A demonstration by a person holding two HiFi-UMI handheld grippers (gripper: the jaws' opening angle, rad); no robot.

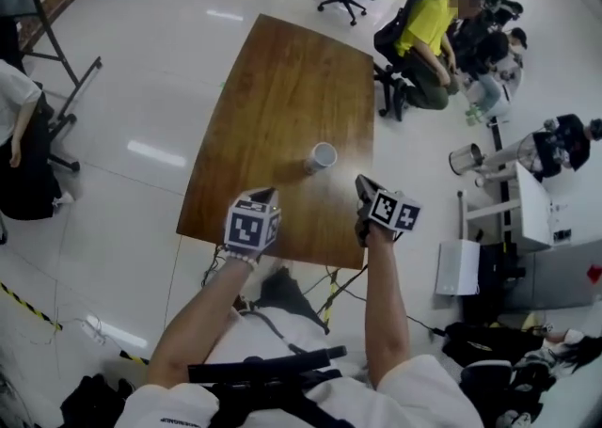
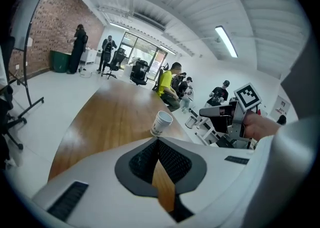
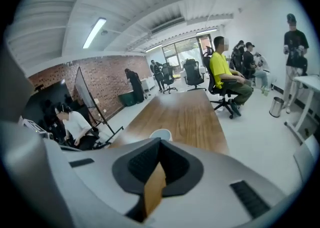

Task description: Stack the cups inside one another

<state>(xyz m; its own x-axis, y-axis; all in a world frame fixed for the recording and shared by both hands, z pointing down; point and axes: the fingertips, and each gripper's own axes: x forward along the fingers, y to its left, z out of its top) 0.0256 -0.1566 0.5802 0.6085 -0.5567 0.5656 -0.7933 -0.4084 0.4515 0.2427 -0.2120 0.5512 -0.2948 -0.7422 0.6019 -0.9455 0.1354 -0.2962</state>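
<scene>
Cup (image 1: 321, 157) alone on the table (image 1: 282, 87), in the near right part, closer to the right edge than the left and set back from the near edge. Stands upright: long axis vertical, open mouth up, narrower base down on the wood. Looks like a single cup, though possibly several already nested; cannot tell from the rim. No other loose cup in sight on the wood.

Left claw (image 1: 266, 195) closed, tips together, nothing between them. Hovers just inside the near edge, left of the cup and apart from it. Right claw (image 1: 362, 184) likewise closed and empty, at the right edge not far from the near right corner, near the cup but not touching. Both aimed roughly toward the far edge, with the cup just ahead.

Judging by that: no grasp in hand, so stacking either finished or not begun. If more remains, calls for opening one claw, approaching the cup wall from the side, and closing gently to avoid crushing a probably thin wall. Also calls for keeping the mouth up for straight-down nesting.
</scene>
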